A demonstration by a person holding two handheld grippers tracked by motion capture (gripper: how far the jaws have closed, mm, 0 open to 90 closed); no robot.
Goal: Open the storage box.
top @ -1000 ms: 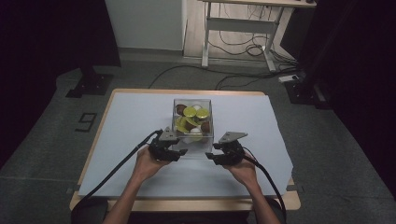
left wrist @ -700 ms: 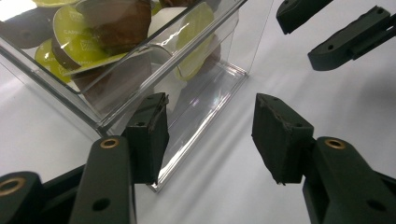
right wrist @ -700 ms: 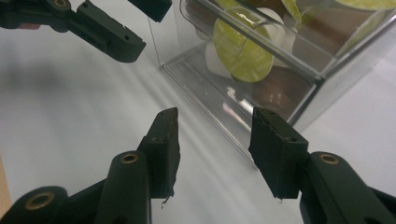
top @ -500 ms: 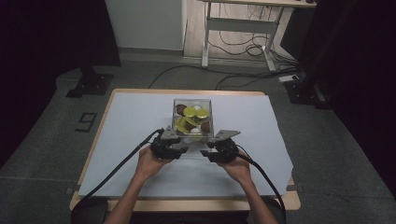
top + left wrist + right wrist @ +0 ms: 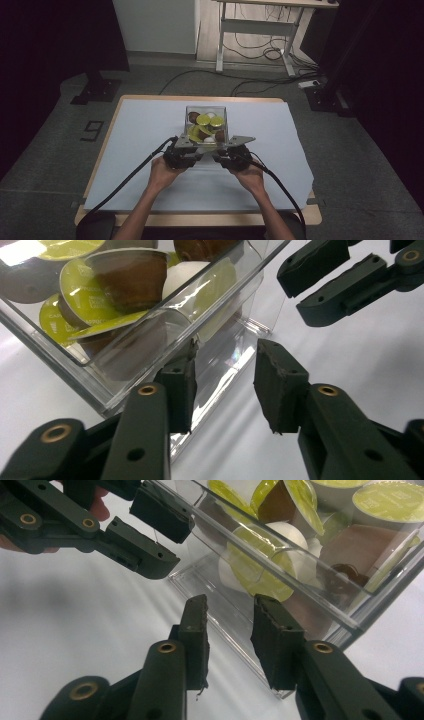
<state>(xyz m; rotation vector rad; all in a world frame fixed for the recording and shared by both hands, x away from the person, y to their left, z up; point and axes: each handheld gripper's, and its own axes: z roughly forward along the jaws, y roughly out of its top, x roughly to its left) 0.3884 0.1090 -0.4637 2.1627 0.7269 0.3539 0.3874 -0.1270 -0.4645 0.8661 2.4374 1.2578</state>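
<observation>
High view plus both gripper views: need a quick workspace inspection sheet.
Surface: wooden table under a pale sheet.
Job's things: clear box of coffee capsules, green-lidded, brown and white.
Clutter: nothing seen.
Grippers: left gripper and right gripper at the box's near wall, jaws just been closing, wall between them, pads not visibly pressing.
Cables: one black cable trails from each gripper; more lie on the floor.
Surroundings: dark room, desk frame behind.

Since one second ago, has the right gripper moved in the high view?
Yes. The right gripper moved left toward the clear box, nearer the left gripper; its jaws have just been closing.
</observation>
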